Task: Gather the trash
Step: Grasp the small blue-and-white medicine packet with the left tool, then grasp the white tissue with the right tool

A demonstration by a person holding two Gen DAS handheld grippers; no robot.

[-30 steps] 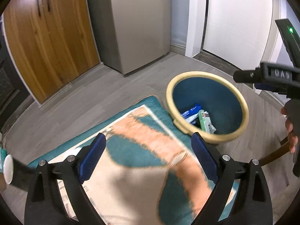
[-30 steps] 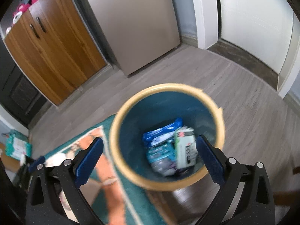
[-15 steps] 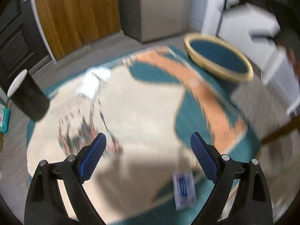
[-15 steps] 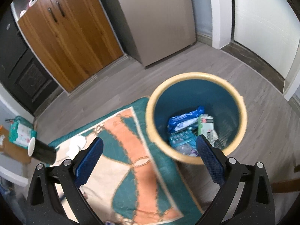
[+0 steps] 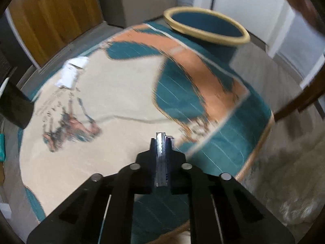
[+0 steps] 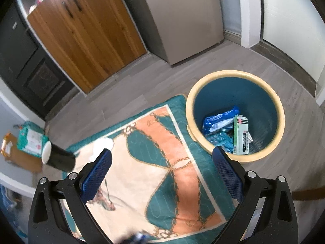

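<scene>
With its jaws just closed on a thin silvery-blue wrapper [image 5: 161, 160] edge-on above the rug [image 5: 113, 93], the left gripper [image 5: 161, 142] has made its pick-up. My guess at what follows: carry it to the bin [image 5: 207, 27] beyond the rug and let go. The right gripper [image 6: 162, 174] hangs with fingers wide apart, holding nothing.

Between the left gripper's [image 5: 161, 142] jaws a flat packet [image 5: 161, 162] stands on edge over the rug [image 5: 113, 93]. Ahead of these jaws and to the right, the bin [image 5: 207, 27] stands at the rug's far corner; ahead to the left, a crumpled tissue [image 5: 71, 73] lies on the rug, and a cup [image 5: 14, 105] lies further left. In the right wrist view, wrappers [image 6: 227, 130] lie in the bin, ahead of the right-hand jaw.
</scene>
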